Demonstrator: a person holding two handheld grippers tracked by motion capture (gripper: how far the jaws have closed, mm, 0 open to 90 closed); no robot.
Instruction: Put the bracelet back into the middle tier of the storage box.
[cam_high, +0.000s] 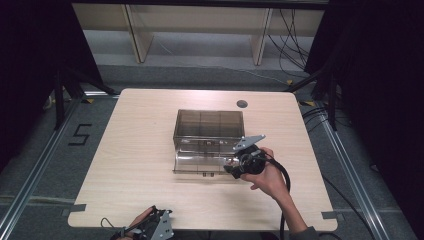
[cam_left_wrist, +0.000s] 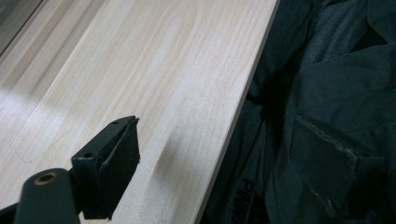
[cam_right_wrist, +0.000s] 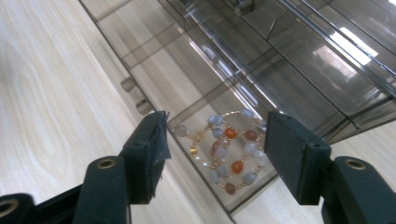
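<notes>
Right gripper view puts the bead bracelet (cam_right_wrist: 227, 151) straight ahead of you, lying coiled in the end compartment of the pulled-out clear drawer (cam_right_wrist: 154, 70), close to the drawer's front wall and corner. Your right gripper (cam_right_wrist: 215, 154) stands wide open, one jaw on each side of the coil and above it, touching nothing that I can see. The job here looks like lifting the bracelet out, or having just dropped it in; the frames do not settle which.

If you are going for the pick, come down square so both jaws clear the drawer's front wall and the divider behind the beads. Aim at the thickest bunch of beads near the middle of the coil, not at a single loose strand, since thin chain will likely slip between flat pads. Close slowly, and lift straight up so the trailing loops do not snag on the wall.

From the high view, the smoky plastic organiser box (cam_high: 208, 125) sits mid-bench with its lower drawer drawn toward you, and your right gripper (cam_high: 233, 168) hovers at that drawer's right end. Your left gripper (cam_high: 159, 226) waits at the near edge of the bench (cam_high: 140, 150), well apart from the box. One of its jaws shows over bare wood, so I cannot tell how far it is open.
</notes>
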